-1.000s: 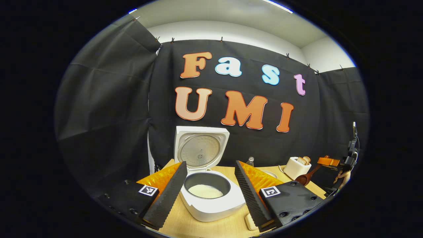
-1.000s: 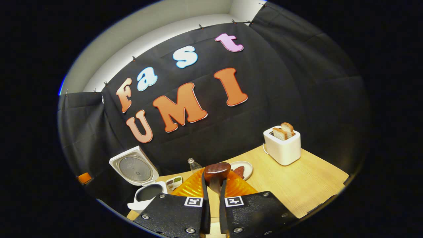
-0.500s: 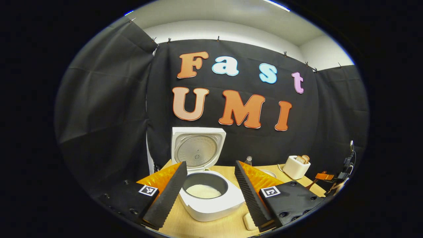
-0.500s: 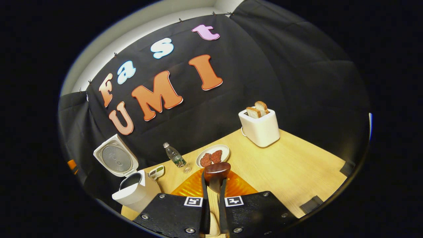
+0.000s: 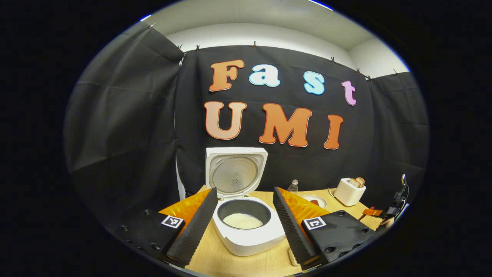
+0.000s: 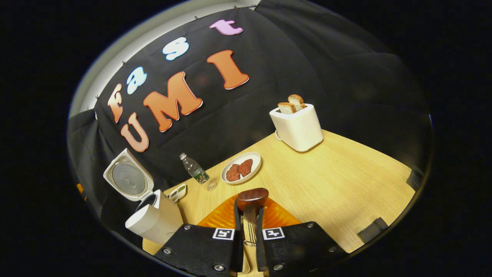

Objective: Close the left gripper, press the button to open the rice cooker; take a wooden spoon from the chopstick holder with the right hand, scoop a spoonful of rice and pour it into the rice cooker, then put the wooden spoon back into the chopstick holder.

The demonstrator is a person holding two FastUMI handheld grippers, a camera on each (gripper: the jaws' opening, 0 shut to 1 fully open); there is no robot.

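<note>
A white rice cooker (image 5: 246, 227) sits on the wooden desk (image 6: 338, 184) with its lid raised and rice in the pot. The left claw (image 5: 244, 219) hovers spread wide before it. The right claw (image 6: 249, 223) grips a wooden spoon (image 6: 251, 198) above the desk, bowl forward.

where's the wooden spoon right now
In the right gripper view, the wooden spoon is clamped between the right gripper fingers, bowl forward above the table, near the plate.
</note>
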